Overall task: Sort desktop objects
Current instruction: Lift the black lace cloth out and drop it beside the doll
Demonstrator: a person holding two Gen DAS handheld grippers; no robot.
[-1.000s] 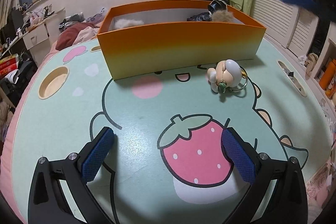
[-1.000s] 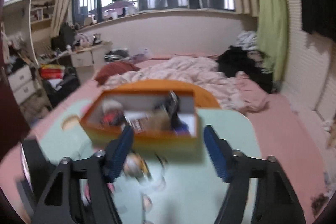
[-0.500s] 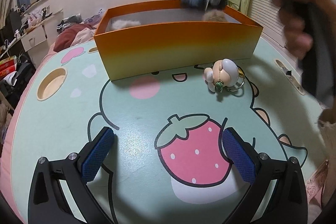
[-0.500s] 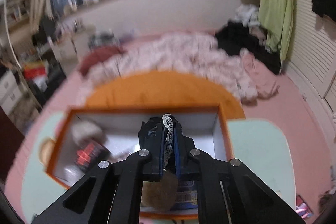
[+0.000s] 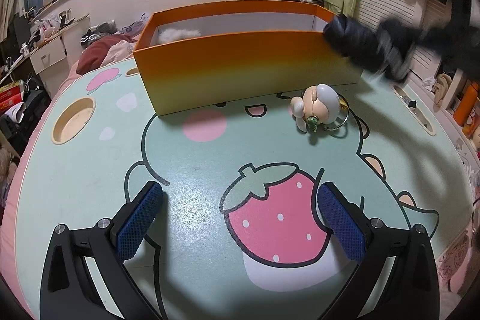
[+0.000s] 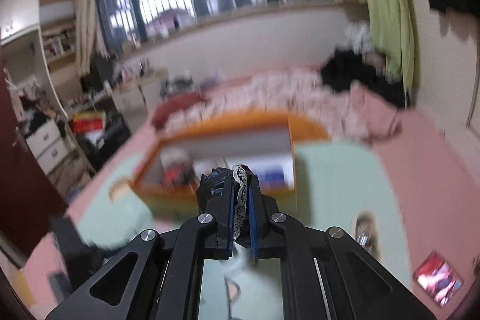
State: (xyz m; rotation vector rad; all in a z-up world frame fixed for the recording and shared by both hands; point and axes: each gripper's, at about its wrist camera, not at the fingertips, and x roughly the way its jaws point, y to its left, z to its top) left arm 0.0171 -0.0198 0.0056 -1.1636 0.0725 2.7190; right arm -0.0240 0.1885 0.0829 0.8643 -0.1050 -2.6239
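Since the earlier pictures the right gripper (image 6: 241,194) has clamped its jaws together on a dark bundle trimmed with pale lace (image 6: 240,185) and come off the orange box (image 5: 249,56); it now shows as a blur at the box's right end in the upper right of the left wrist view. The left gripper (image 5: 240,215) has kept its place, jaws spread wide and empty over the strawberry print at lower centre.

I judge the step to be carrying that laced bundle away from the box, though where it belongs is not shown. The next move calls for a bare spot to set it down.

The cartoon-printed table (image 5: 90,170) has open room across its middle and left. Its rounded edge curves close along the right, where a slot is cut. The figurine keychain (image 5: 318,107) lies just before the box's front wall, right of centre, and needs a wide berth.
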